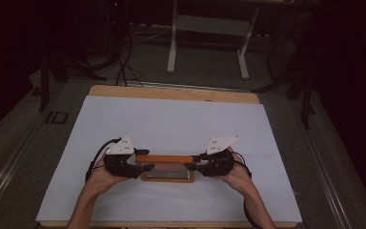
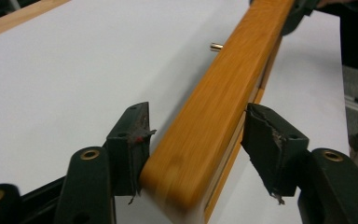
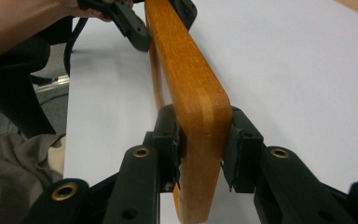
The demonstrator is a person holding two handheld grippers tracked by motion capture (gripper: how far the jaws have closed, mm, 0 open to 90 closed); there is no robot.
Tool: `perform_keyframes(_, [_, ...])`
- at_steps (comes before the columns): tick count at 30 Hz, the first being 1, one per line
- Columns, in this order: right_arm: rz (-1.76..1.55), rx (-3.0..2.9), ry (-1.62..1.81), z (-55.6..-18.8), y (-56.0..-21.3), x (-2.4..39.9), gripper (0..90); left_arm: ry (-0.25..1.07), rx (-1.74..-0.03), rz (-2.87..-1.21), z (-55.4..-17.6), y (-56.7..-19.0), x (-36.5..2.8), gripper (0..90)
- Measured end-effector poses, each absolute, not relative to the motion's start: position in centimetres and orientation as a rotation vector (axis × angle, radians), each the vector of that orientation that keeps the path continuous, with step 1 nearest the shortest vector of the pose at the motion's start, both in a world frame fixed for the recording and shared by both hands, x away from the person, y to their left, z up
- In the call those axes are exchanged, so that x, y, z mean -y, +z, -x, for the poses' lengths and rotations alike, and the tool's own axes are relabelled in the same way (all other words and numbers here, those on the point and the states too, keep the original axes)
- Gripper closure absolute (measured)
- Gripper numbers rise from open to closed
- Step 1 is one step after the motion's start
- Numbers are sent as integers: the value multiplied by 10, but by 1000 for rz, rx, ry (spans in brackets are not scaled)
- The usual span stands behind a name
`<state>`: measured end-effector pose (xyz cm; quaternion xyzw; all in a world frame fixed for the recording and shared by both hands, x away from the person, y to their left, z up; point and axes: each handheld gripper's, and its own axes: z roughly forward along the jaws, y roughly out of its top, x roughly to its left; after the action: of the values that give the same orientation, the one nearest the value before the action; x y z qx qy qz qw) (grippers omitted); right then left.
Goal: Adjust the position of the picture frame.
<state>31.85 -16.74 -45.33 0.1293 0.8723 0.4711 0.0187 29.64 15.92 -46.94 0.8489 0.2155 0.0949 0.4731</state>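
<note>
With the right gripper [image 3: 200,154] clamped on one end of the rounded orange wooden frame [image 1: 167,159], the left gripper [image 2: 200,149], jaws apart astride the other end, should close squarely before any lift.

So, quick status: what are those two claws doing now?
Right claw clamped on wooden frame end. Left claw straddles other end, one pad touching, gap at the other. White table cover bare around it.

The frame [image 3: 193,88] is smooth, semi-glossy orange wood; the table cover [image 1: 171,124] looks matt white, paper-like.
</note>
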Motion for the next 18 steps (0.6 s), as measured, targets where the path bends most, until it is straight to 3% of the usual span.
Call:
perform_keyframes(15, [-139,-2741,1293,-326,-403,112,692,227,-403,-2203,-303,-439,-137,542])
perform_keyframes(18, [-98,-2743,1282,-325,-398,103,691,225,-377,-2230,-302,-441,-136,611])
